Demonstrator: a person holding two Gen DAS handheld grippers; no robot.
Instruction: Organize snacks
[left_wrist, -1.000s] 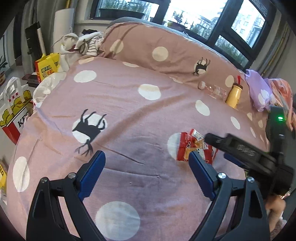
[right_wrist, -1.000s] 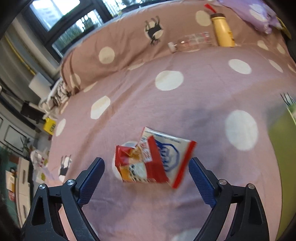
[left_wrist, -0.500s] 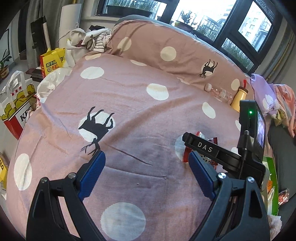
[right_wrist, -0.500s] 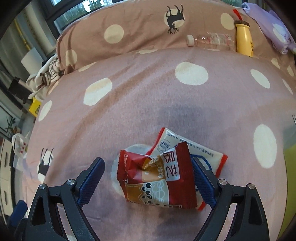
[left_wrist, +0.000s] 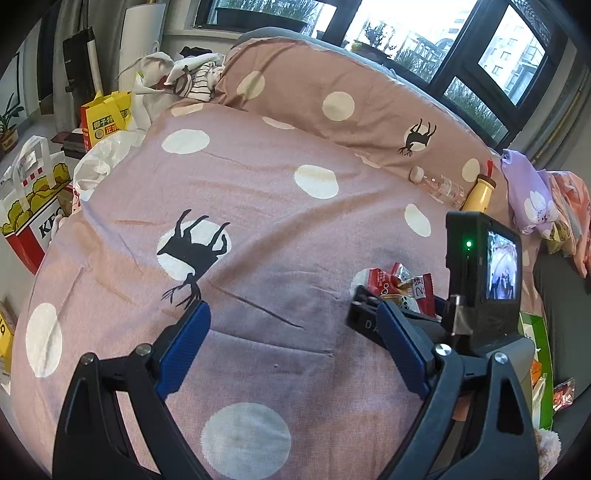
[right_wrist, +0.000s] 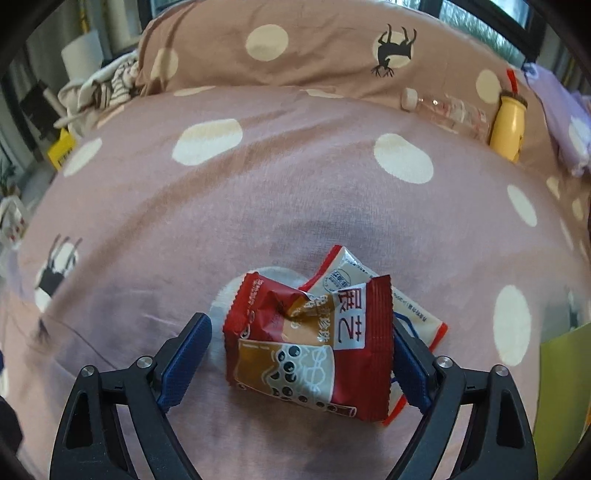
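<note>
Right gripper (right_wrist: 301, 356) is down over the snack pile on the bed (right_wrist: 295, 184), angled steeply at it. Red snack packet (right_wrist: 310, 343) sits between the blue pads. Jaws have just been closing on it. Right pad looks to be touching the packet's right edge; left pad (right_wrist: 184, 360) is clear of it, with bedspread showing in the gap. So not clamped yet, jaws apart with the packet between.

Red packet lies crumpled on top of a white packet with red trim (right_wrist: 417, 317), which pokes out behind and to the right. Both rest on the pink polka-dot bedspread, partly over one of the white dots, well forward of the pillow (right_wrist: 295, 48).

Left gripper (left_wrist: 295, 350) hangs over bare bedspread to the left of the pile, jaws wide apart, nothing between them. From its camera the right gripper's body (left_wrist: 480, 280) blocks most of the pile (only the top of the red packet (left_wrist: 399, 286) shows above it).

Other stuff:
- clear plastic bottle (right_wrist: 443, 107) lying on its side against the pillow, far right
- yellow bottle (right_wrist: 509, 125) just beside it, standing tilted
- lilac cloth (left_wrist: 528, 195) right of the bottles
- bags on the floor left of the bed: yellow bag (left_wrist: 105, 118), KFC bag (left_wrist: 33, 218)
- green box edge (right_wrist: 565, 398) at right
</note>
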